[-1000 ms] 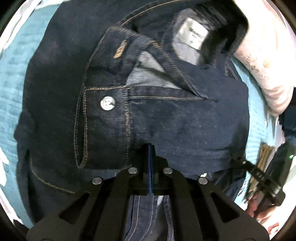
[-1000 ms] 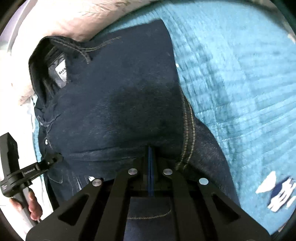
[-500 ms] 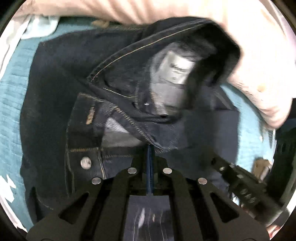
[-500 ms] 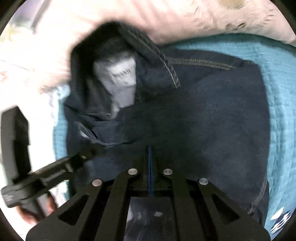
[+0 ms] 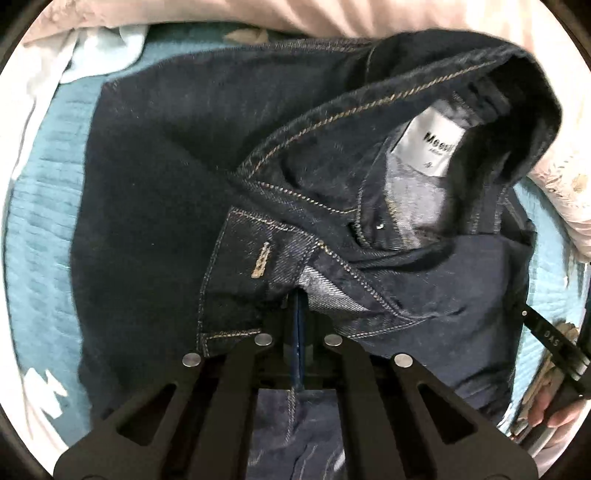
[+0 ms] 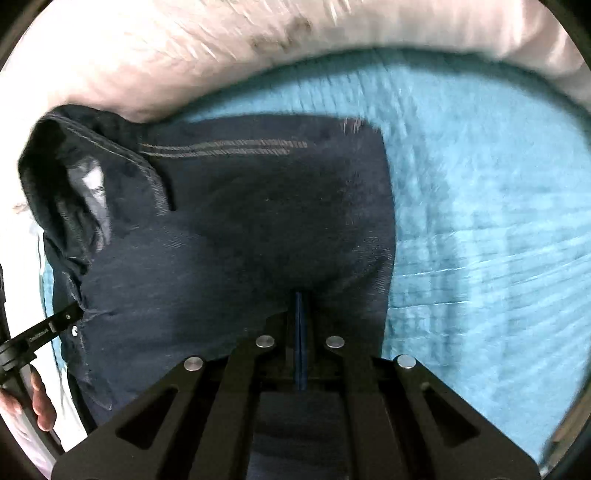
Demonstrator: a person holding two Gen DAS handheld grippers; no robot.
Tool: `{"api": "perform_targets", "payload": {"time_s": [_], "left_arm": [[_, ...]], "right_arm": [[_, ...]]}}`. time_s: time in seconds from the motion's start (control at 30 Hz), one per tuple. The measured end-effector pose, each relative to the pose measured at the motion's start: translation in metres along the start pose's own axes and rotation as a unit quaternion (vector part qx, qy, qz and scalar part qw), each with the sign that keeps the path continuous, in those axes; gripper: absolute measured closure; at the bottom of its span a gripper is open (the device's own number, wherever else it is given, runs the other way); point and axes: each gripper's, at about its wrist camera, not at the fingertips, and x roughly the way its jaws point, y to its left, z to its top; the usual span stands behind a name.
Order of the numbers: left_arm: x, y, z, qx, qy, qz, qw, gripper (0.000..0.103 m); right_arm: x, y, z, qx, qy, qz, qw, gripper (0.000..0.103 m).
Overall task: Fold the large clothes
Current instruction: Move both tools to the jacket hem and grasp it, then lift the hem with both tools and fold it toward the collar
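Dark blue jeans [image 5: 155,221] lie bunched on a teal bedspread [image 5: 40,229], the waistband gaping so a white label [image 5: 432,144] shows inside. My left gripper [image 5: 298,299] is shut on denim just below the fly, near a tan buttonhole [image 5: 260,263]. In the right wrist view the jeans [image 6: 240,229] show their plain back, with the open waist at the left. My right gripper [image 6: 300,299] is shut on the near edge of that fabric. Each gripper shows in the other's view: the right one [image 5: 554,343] at the right edge, the left one [image 6: 59,325] at the left edge.
A pale pink pillow [image 6: 221,55] runs along the far side, touching the waistband; it also shows in the left wrist view [image 5: 406,18]. A hand [image 6: 40,406] holds the left gripper's handle. Bare teal bedspread [image 6: 480,221] spreads to the right of the jeans.
Both grippers have carried the held denim toward the pillow. The waistband has come up against the pillow and gapes wider. The metal button has dropped out of the left wrist view.
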Motion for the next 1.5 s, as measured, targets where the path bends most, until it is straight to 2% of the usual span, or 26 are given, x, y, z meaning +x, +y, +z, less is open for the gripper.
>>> {"api": "perform_targets", "payload": {"time_s": [0.1,0.27,0.3,0.4,0.47,0.5,0.53,0.6,0.7,0.83,0.93,1.1,1.2,1.3,1.4,1.5], "left_arm": [[0.001,-0.005,-0.002,0.016,-0.005,0.014,0.9998,0.102],[-0.007,-0.005,0.0,0.021,-0.001,0.009,0.9997,0.102],[-0.012,-0.001,0.003,0.026,-0.001,0.011,0.9996,0.102],[-0.027,-0.002,0.004,0.018,-0.003,0.003,0.9998,0.098],[-0.039,0.001,0.004,0.008,-0.005,-0.027,0.9996,0.086],[-0.044,0.002,0.004,0.008,-0.006,-0.032,0.9995,0.07],[-0.053,0.003,0.004,0.008,-0.012,-0.028,0.9995,0.059],[-0.067,0.005,0.006,0.011,-0.025,-0.014,0.9995,0.058],[-0.082,0.01,0.011,0.007,-0.028,-0.02,0.9994,0.058],[-0.101,0.021,0.019,-0.001,-0.038,-0.017,0.9991,0.058],[-0.108,0.035,0.02,-0.005,-0.037,-0.004,0.9993,0.053],[-0.103,0.052,0.033,-0.024,-0.023,-0.013,0.9994,0.053],[-0.096,0.062,0.05,-0.028,-0.012,-0.004,0.9995,0.053],[-0.085,0.074,0.072,-0.037,-0.003,0.007,0.9993,0.053],[-0.076,0.091,0.092,-0.055,0.006,-0.003,0.9984,0.053],[-0.064,0.106,0.111,-0.064,0.019,-0.011,0.9977,0.053]], "right_arm": [[0.0,-0.004,-0.001,0.017,-0.003,0.005,1.0,0.103],[-0.022,-0.007,0.0,0.018,-0.005,0.011,1.0,0.102],[-0.028,-0.01,-0.002,0.019,-0.004,0.021,1.0,0.098],[-0.054,-0.024,-0.001,0.047,0.007,0.062,0.997,0.097],[-0.07,-0.021,0.002,0.041,-0.011,0.046,0.998,0.071],[-0.081,-0.019,0.005,0.04,-0.026,0.024,0.999,0.041],[-0.094,-0.018,0.007,0.041,-0.047,0.011,0.998,0.026],[-0.111,-0.02,0.013,0.045,-0.073,0.004,0.996,0.023],[-0.123,-0.02,0.023,0.054,-0.037,-0.01,0.998,0.021],[-0.132,-0.012,0.025,0.036,-0.043,-0.037,0.998,0.021],[-0.138,-0.01,0.028,0.038,-0.041,-0.049,0.997,0.021],[-0.121,0.006,0.042,0.021,-0.034,-0.06,0.997,0.021],[-0.112,0.009,0.056,0.009,-0.037,-0.072,0.997,0.021],[-0.1,0.002,0.072,0.011,-0.026,-0.089,0.996,0.021],[-0.086,-0.007,0.084,0.016,-0.02,-0.083,0.996,0.022],[-0.069,-0.011,0.092,0.004,-0.01,-0.098,0.995,0.023]]}}
